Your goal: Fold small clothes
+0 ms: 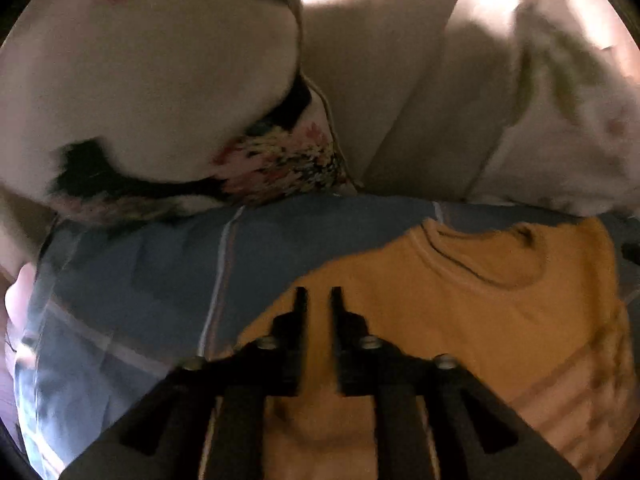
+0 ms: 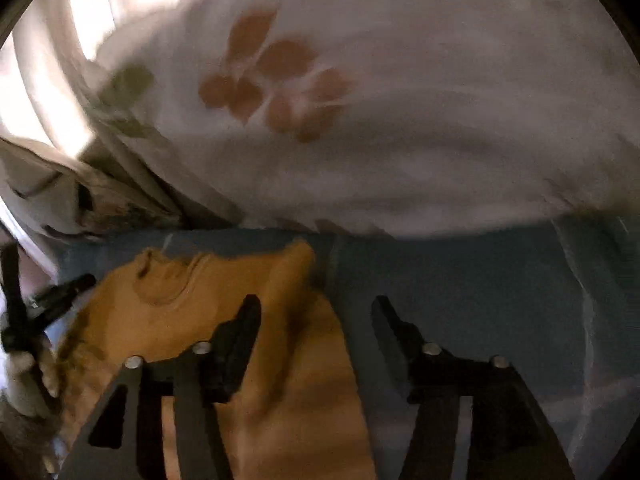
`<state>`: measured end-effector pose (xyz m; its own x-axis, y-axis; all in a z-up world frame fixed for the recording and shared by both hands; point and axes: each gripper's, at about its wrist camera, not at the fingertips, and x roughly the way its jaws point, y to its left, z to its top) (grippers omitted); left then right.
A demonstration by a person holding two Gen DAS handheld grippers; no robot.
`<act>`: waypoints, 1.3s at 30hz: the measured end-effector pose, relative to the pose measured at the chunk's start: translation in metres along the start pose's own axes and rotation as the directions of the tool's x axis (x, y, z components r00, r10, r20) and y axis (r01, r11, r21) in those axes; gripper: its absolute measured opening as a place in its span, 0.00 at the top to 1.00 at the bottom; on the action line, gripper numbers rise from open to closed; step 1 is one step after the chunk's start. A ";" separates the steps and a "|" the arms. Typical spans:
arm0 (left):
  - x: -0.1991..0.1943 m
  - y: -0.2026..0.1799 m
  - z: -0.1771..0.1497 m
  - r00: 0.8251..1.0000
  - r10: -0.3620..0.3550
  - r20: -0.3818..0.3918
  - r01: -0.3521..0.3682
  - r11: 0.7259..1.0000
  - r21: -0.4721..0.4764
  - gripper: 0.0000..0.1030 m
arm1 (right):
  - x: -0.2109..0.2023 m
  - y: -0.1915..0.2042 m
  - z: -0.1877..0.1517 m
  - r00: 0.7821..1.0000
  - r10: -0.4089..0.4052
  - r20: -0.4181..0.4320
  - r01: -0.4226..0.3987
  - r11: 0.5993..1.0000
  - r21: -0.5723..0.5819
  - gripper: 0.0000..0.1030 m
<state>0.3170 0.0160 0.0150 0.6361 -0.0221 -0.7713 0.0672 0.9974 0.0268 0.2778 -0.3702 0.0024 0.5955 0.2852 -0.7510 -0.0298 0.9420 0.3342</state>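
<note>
A small mustard-yellow shirt lies on a blue checked bedsheet, its neckline toward the pillows. My left gripper hovers over the shirt's left shoulder area with its jaws nearly closed and a thin gap between them; nothing shows held in it. In the right wrist view the shirt lies at lower left with pale stripes near its hem. My right gripper is wide open over the shirt's right edge, its left finger over the cloth and its right finger over the sheet. The left gripper shows at the far left.
A white pillow with a floral-patterned dark border lies beyond the sheet at the left. A white pillow with brown flower prints lies at the right. Pale curtains hang behind them.
</note>
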 end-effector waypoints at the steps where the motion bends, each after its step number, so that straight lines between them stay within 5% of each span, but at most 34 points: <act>1: -0.019 0.006 -0.012 1.000 -0.014 0.019 0.014 1.000 -0.022 0.66 | -0.019 -0.009 -0.022 0.999 0.033 -0.005 -0.033 0.999 0.036 0.39; 3: -0.056 0.017 -0.038 0.998 -0.023 0.063 0.027 0.998 -0.061 0.51 | -0.048 -0.023 -0.064 0.998 0.052 -0.025 -0.050 0.995 0.082 0.39; 8: -0.113 0.007 -0.086 0.988 -0.038 0.151 0.044 0.998 -0.039 0.44 | -0.111 -0.058 -0.161 0.998 0.040 -0.040 -0.033 0.985 0.169 0.39; 16: -0.159 -0.002 -0.154 0.969 -0.074 0.237 0.099 0.990 -0.097 0.40 | -0.136 -0.031 -0.258 0.998 -0.031 0.045 0.023 0.983 0.182 0.38; 18: -0.163 0.001 -0.165 0.965 -0.087 0.246 0.122 0.984 -0.129 0.40 | -0.138 -0.023 -0.267 0.997 -0.030 0.065 0.019 0.986 0.166 0.59; 19: -0.166 0.000 -0.169 0.965 -0.086 0.249 0.123 0.983 -0.139 0.40 | -0.135 -0.025 -0.269 0.999 0.034 0.042 -0.041 0.981 0.190 0.90; 22: -0.169 0.007 -0.178 0.967 -0.082 0.240 0.128 0.975 -0.182 0.40 | -0.156 -0.045 -0.264 0.993 0.028 0.119 -0.056 0.970 0.237 0.91; 26: -0.178 0.018 -0.186 0.967 -0.070 0.246 0.123 0.971 -0.205 0.40 | -0.215 -0.110 -0.250 0.958 -0.148 0.244 0.049 0.927 0.372 0.91; 30: -0.184 0.028 -0.186 0.964 -0.053 0.260 0.113 0.969 -0.220 0.40 | -0.261 -0.173 -0.236 0.902 -0.340 0.266 0.181 0.857 0.483 0.91; 32: -0.182 0.033 -0.186 0.965 -0.043 0.260 0.106 0.967 -0.231 0.40 | -0.273 -0.195 -0.230 0.892 -0.369 0.261 0.189 0.829 0.526 0.91; 35: -0.179 0.039 -0.187 0.967 -0.042 0.251 0.107 0.962 -0.251 0.40 | -0.275 -0.197 -0.214 0.890 -0.372 0.263 0.193 0.831 0.522 0.91; 39: -0.175 0.043 -0.188 0.970 -0.050 0.239 0.113 0.960 -0.257 0.40 | -0.263 -0.151 -0.175 0.905 -0.331 0.269 0.202 0.889 0.412 0.91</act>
<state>0.0642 0.0761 0.0311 0.7973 -0.0876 -0.5972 -0.0614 0.9725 -0.2246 -0.0152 -0.5568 0.0498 0.7645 -0.1010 -0.6366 0.4244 0.8222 0.3793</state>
